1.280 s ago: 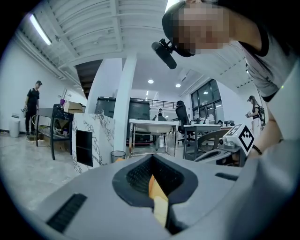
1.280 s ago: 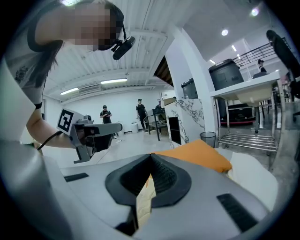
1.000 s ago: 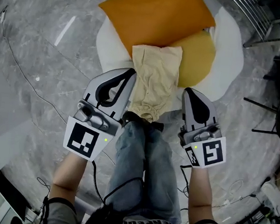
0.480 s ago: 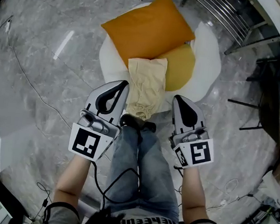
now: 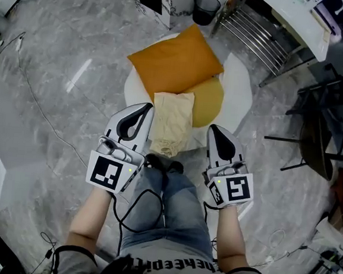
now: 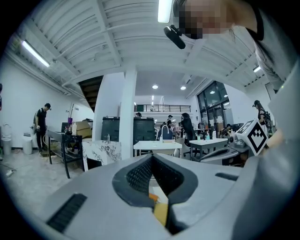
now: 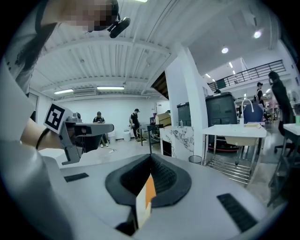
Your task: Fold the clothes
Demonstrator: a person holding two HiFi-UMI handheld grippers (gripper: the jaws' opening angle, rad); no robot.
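A folded beige garment [image 5: 171, 123] lies on the near side of a small round white table [image 5: 235, 91], partly over a yellow disc [image 5: 209, 101] and below an orange cushion [image 5: 175, 62]. My left gripper [image 5: 147, 107] hangs beside the garment's left edge, jaws together and empty. On the other side, my right gripper [image 5: 214, 129] sits at the garment's lower right, also shut with nothing in it. Both gripper views look out level across the room: the left gripper [image 6: 151, 157] and the right gripper [image 7: 150, 157] each show closed jaws and no cloth.
A black bin [image 5: 205, 8] and a metal rack [image 5: 257, 39] stand beyond the table. A dark chair [image 5: 314, 140] is at the right. Cables trail over the grey marble floor [image 5: 55, 105]. My legs are right against the table's near edge. People and tables stand farther off in the room.
The head view has pulled back and up, so the table and garment look smaller and farther. Both grippers stayed shut beside the garment, which has not moved.
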